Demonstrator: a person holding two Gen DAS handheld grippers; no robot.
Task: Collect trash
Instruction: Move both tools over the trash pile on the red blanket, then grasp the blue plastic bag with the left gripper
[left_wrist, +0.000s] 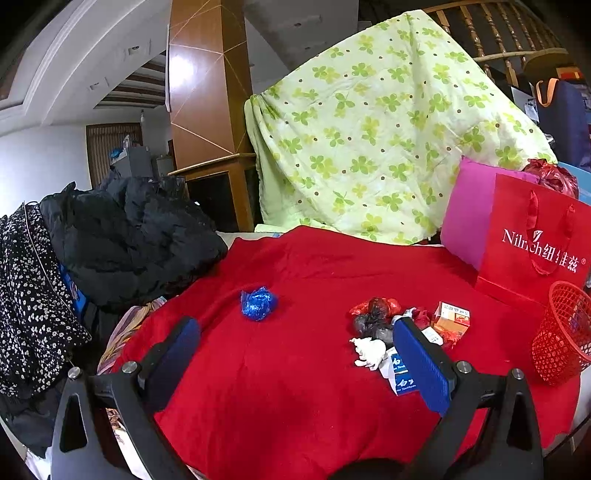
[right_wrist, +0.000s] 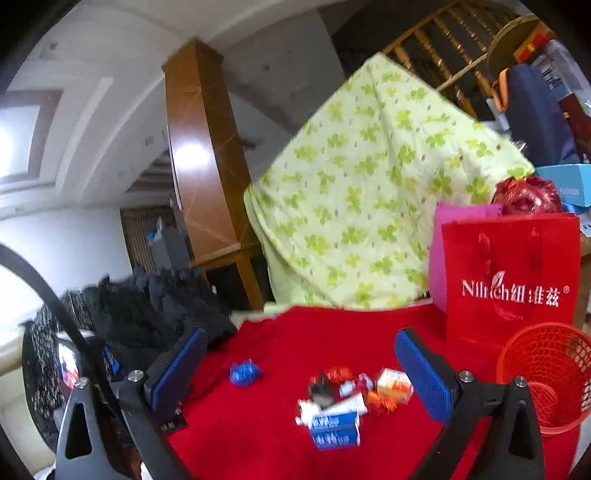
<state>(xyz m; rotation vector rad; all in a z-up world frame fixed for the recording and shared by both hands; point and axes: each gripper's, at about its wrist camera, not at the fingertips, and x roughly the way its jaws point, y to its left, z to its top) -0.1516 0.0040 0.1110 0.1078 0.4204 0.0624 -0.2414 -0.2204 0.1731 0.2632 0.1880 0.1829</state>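
- Both tools hover above the red cloth (left_wrist: 295, 387); the left gripper (left_wrist: 295, 354) is spread wide and carries nothing; the right gripper (right_wrist: 299, 373) is likewise released and bare.
- The trash sits in a loose heap (right_wrist: 347, 398) toward the cloth's right edge, near the red mesh basket (right_wrist: 546, 376) at the right edge; a blue crumpled wrapper (left_wrist: 259, 302) lies apart, nearer the middle.
- In the heap: a white tissue wad (left_wrist: 367, 351), a dark knotted plastic bag (left_wrist: 373, 319), an orange carton (left_wrist: 452, 319), a blue-and-white box (right_wrist: 334, 430).
- My read: all featherweight; film and tissue are soft and will crush, so pinch the bulk of each wad; the cartons are stiffer, so take them across their flat faces.
- Glossy plastic may slip on the ribbed blue pads (left_wrist: 424, 369); the plush cloth may snag.
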